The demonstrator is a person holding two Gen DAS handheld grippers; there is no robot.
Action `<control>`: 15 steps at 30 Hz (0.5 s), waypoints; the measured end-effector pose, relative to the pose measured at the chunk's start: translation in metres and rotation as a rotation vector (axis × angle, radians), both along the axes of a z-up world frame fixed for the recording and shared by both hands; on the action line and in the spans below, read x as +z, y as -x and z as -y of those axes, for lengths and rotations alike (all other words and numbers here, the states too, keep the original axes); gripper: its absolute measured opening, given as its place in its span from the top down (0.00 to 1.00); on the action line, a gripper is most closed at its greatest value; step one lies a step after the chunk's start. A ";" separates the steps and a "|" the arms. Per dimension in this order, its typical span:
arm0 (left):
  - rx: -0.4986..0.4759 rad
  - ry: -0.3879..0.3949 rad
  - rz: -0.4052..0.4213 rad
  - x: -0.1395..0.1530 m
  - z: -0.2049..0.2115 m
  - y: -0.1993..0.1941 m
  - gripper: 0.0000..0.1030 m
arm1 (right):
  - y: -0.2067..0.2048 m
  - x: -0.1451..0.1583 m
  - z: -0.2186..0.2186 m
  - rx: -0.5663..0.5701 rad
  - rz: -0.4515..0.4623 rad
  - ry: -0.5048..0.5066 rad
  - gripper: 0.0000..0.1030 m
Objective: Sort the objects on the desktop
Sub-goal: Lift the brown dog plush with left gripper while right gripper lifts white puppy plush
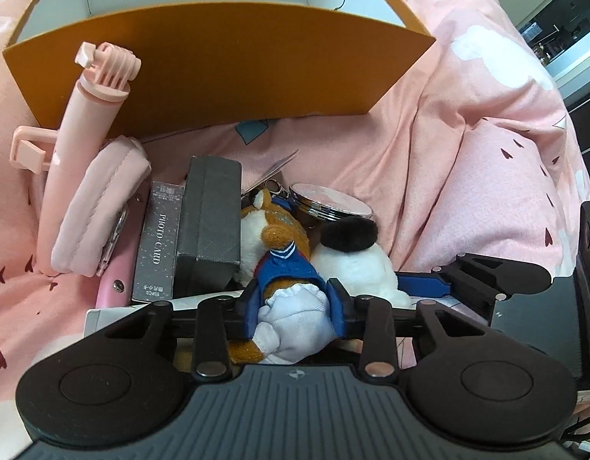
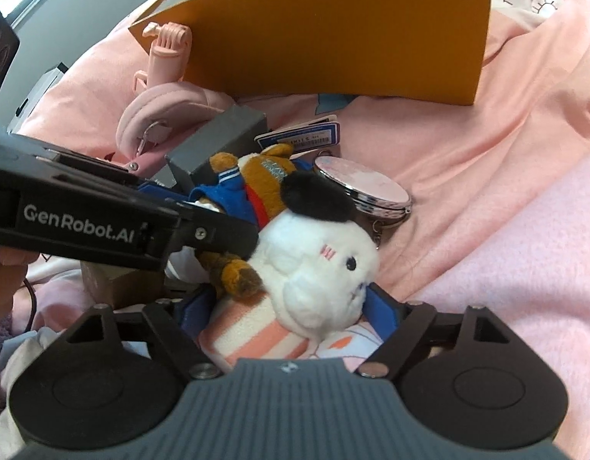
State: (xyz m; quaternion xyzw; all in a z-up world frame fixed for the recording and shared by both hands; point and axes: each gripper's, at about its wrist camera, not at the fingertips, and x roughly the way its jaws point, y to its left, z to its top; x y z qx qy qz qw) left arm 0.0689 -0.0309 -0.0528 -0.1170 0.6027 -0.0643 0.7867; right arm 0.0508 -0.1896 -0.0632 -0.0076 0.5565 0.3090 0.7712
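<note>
I am holding my left gripper point(image 1: 293, 299) pinched on the brown plush toy point(image 1: 279, 237) in its blue-and-white outfit, the blue pads pressing its white lower half; the toy is lying on the pink bedding point(image 1: 467, 145) between the grey box point(image 1: 210, 222) and the white plush point(image 2: 318, 268); my right gripper point(image 2: 285, 308) is standing wide around the white plush's head, though whether its pads are touching I cannot quite tell; the round compact mirror point(image 2: 365, 188) is resting just beside it; the orange box point(image 1: 218, 73) is sitting open behind the pile.
</note>
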 end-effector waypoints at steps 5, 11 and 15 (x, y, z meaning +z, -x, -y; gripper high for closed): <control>0.007 0.028 0.069 0.014 -0.002 0.005 0.61 | 0.005 0.012 0.003 0.000 0.042 0.004 0.23; 0.027 0.071 0.212 0.049 -0.007 0.007 0.61 | -0.004 0.040 0.024 -0.046 0.103 -0.023 0.27; 0.027 0.055 0.303 0.066 -0.007 0.004 0.61 | -0.016 0.057 0.036 -0.076 0.181 0.001 0.28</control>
